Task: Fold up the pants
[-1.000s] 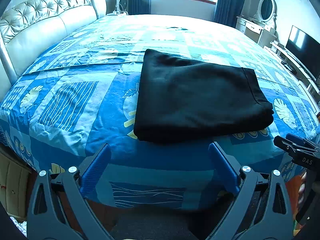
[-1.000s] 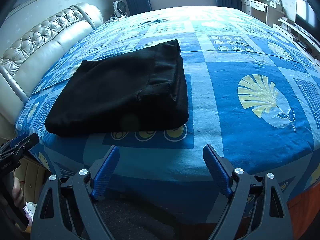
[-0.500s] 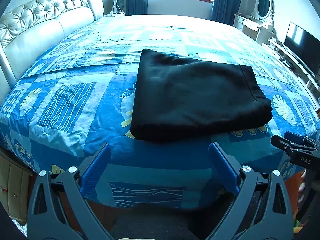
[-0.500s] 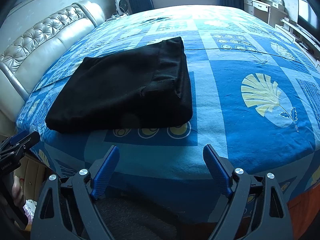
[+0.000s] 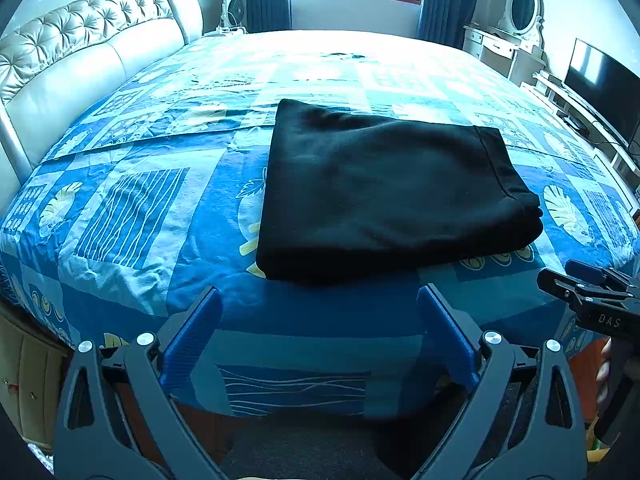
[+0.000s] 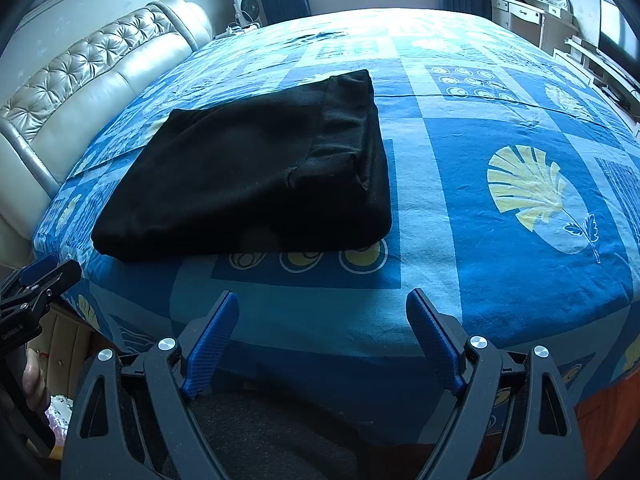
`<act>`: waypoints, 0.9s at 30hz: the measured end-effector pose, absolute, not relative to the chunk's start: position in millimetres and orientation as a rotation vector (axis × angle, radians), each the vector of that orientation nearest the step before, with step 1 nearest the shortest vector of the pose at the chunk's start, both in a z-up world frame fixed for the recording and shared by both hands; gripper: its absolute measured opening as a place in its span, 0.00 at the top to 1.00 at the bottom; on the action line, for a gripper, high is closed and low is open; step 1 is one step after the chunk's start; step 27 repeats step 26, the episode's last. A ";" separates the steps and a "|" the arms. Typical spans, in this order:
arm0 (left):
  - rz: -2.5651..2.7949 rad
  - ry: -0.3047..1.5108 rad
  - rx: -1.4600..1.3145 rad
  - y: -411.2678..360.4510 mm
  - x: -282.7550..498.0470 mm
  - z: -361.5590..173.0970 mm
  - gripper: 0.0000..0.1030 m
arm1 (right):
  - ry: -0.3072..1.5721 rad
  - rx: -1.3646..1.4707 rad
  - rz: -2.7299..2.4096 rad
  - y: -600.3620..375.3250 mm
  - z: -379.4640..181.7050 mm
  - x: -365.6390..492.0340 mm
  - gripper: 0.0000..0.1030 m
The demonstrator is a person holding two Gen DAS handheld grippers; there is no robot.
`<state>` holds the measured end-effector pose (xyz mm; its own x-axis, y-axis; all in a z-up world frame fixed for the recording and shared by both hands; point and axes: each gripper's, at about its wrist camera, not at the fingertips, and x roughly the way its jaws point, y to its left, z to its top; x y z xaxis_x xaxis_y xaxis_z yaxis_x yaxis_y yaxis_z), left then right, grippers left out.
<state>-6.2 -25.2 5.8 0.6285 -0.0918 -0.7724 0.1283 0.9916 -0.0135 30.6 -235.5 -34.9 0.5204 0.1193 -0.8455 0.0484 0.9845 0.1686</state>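
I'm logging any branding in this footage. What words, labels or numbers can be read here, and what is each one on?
"DAS": white letters on the black body of the right gripper, seen from the left wrist view.
Small white lettering on the left gripper, seen from the right wrist view: too small and blurred to read.
Nothing readable on the black pants or bedspread.

Folded pants on the bed, near its front edge

The pants (image 5: pixel 384 196) are laid on the bed (image 5: pixel 132 216), behind both grippers; the headboard (image 5: pixel 80 64) is set left, the television (image 5: pixel 600 84) right.

left tongs (image 5: pixel 318 300) spread, right tongs (image 6: pixel 322 304) spread
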 end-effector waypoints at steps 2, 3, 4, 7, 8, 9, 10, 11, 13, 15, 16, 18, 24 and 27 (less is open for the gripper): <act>-0.126 0.882 0.045 -25.3 -6.2 5.6 0.05 | 1.025 0.180 0.043 -235.6 -35.1 30.8 0.18; -0.126 0.882 0.045 -25.3 -6.2 5.7 0.05 | 1.027 0.180 0.043 -235.8 -35.4 30.8 0.18; -0.126 0.882 0.046 -25.5 -6.4 5.7 0.05 | 1.028 0.181 0.043 -236.0 -35.5 30.9 0.18; -0.129 0.882 0.046 -25.6 -6.4 5.7 0.05 | 1.030 0.180 0.043 -235.9 -35.9 31.1 0.18; -0.129 0.880 0.048 -26.1 -6.6 5.9 0.05 | 1.030 0.179 0.043 -235.6 -35.9 30.8 0.18; -0.129 0.878 0.052 -26.6 -7.0 6.4 0.05 | 1.030 0.178 0.044 -235.4 -36.1 30.7 0.18; -0.128 0.875 0.054 -27.0 -7.1 7.2 0.05 | 1.031 0.177 0.045 -235.3 -36.4 30.9 0.18; -0.122 0.873 0.054 -27.3 -7.1 8.5 0.02 | 1.032 0.177 0.046 -235.8 -36.5 31.3 0.18; -0.108 0.870 0.042 -26.7 -6.0 11.5 0.02 | 1.032 0.176 0.048 -235.3 -37.0 31.1 0.18; -0.110 0.850 0.015 -23.6 -4.1 16.6 0.02 | 1.032 0.173 0.048 -234.8 -37.8 30.9 0.18; -0.095 0.838 -0.008 -20.7 -2.2 20.8 0.02 | 1.033 0.174 0.050 -234.6 -38.3 31.0 0.18; -0.115 0.839 -0.074 -12.2 4.8 29.9 0.02 | 1.040 0.181 0.061 -234.1 -39.1 31.4 0.18; -0.036 0.766 -0.123 34.9 56.0 51.1 0.02 | 0.958 0.264 0.125 -249.6 0.0 51.8 0.18; 0.046 0.769 -0.128 59.6 92.1 43.1 0.02 | 0.900 0.249 0.115 -263.8 17.0 80.3 0.15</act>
